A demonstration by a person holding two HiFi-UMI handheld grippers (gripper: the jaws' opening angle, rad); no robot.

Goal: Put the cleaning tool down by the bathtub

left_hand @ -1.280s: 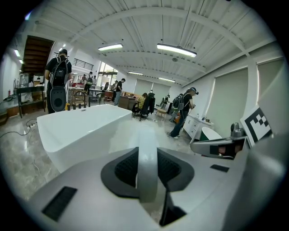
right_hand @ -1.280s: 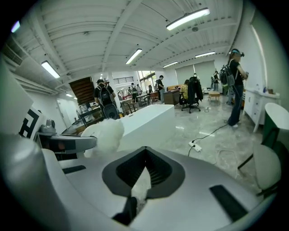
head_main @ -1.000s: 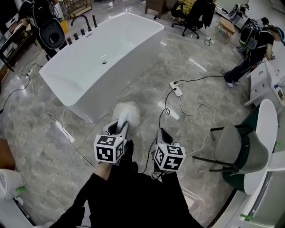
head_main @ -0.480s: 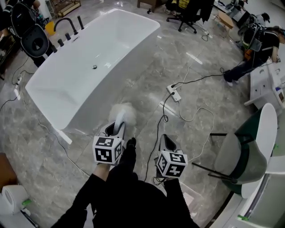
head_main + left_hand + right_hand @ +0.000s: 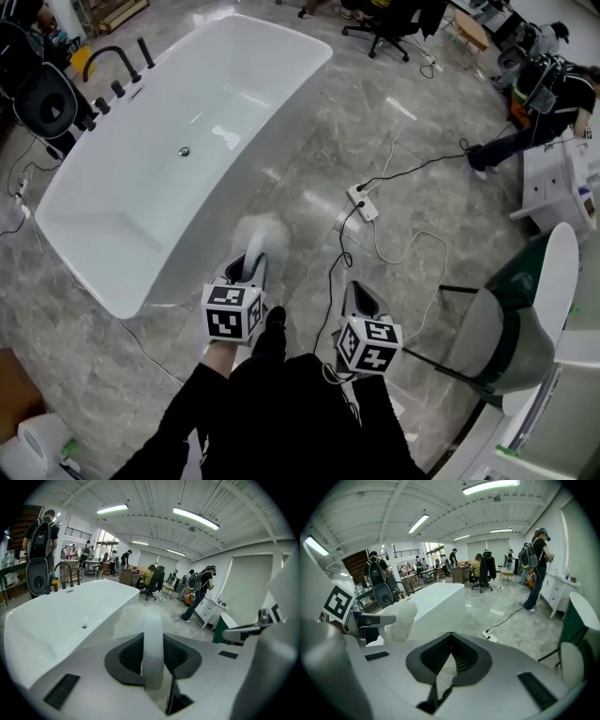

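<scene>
A fluffy white duster [image 5: 261, 231] on a white handle [image 5: 253, 253] sticks forward from my left gripper [image 5: 251, 268], which is shut on the handle [image 5: 153, 648]. The duster hangs above the grey marble floor, just right of the near end of the white bathtub [image 5: 141, 187]. In the left gripper view the bathtub [image 5: 70, 616] fills the left side. My right gripper [image 5: 359, 298] is level with the left one, shut, with nothing between its jaws [image 5: 449, 660]. From the right gripper view the duster head [image 5: 401, 618] shows at the left, in front of the tub [image 5: 440, 599].
A white power strip [image 5: 361, 202] and trailing cables [image 5: 412, 234] lie on the floor ahead of the right gripper. A green and white chair [image 5: 525, 309] stands at the right. Black taps [image 5: 108, 66] line the tub's far left. A person [image 5: 544, 103] stands at the far right.
The view has shifted toward the tub: its near end now lies further down and left, beside the left gripper. Both grippers keep the same pose and the duster stays held.
</scene>
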